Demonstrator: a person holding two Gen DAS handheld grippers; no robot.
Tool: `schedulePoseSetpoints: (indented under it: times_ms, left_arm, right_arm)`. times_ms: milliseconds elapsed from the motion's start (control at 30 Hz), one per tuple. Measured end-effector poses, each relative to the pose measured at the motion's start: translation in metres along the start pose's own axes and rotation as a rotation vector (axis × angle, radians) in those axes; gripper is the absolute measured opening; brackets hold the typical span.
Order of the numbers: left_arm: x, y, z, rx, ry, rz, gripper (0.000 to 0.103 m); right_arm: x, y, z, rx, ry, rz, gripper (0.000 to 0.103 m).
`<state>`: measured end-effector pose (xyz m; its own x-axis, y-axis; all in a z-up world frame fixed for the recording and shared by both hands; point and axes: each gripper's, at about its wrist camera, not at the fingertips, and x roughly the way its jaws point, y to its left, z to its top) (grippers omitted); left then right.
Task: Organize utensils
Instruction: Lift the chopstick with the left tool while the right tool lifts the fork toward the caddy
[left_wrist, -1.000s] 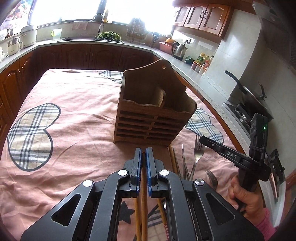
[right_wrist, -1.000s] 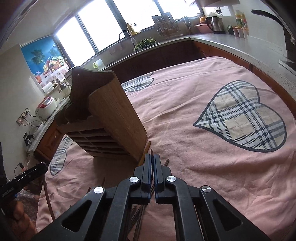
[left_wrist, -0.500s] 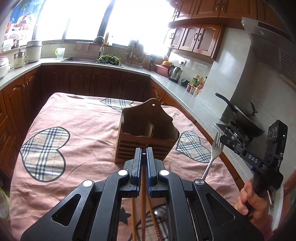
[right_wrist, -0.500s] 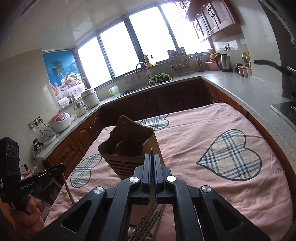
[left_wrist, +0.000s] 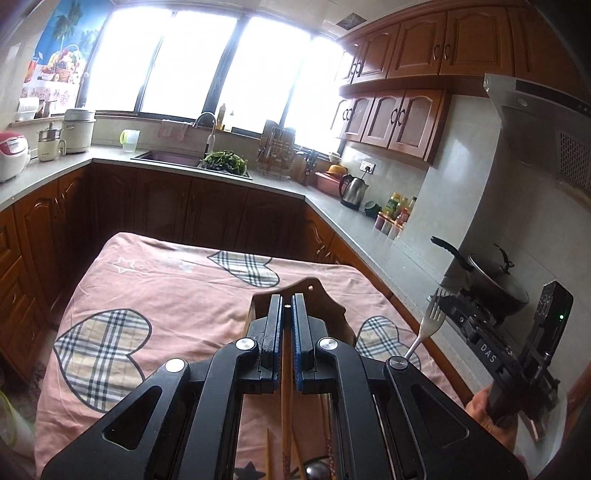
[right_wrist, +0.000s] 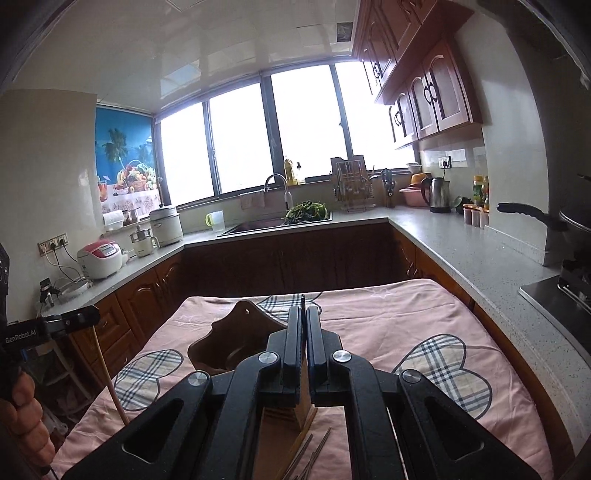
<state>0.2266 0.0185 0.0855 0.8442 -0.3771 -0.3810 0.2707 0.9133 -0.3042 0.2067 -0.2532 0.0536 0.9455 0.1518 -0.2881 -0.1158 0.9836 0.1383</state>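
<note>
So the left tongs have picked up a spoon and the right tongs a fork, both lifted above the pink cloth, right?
Not quite. The left tongs grip a wooden chopstick, not a spoon, as the left wrist view shows. The rest stands: the right tongs hold a fork, both lifted above the pink cloth.

Pink tablecloth (left_wrist: 166, 288), plaid hearts; brown wooden caddy (right_wrist: 221, 343).

Bright windows (right_wrist: 273, 136), wooden cabinets (left_wrist: 402, 114), grey countertop (right_wrist: 480, 254), pink-clothed table (left_wrist: 166, 291).
</note>
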Motion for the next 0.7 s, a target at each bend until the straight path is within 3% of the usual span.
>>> schedulePoseSetpoints:
  times_ms: [367,700]
  left_arm:
    - [0.016,0.010,0.057,-0.031,-0.142,0.024,0.004]
    - [0.058,0.021,0.094,-0.087,-0.235,0.083,0.004]
  right_arm:
    - [0.027,-0.004,0.030,-0.016,-0.116,-0.063,0.002]
    - [0.066,0.007,0.043,-0.111,-0.158,-0.130,0.002]
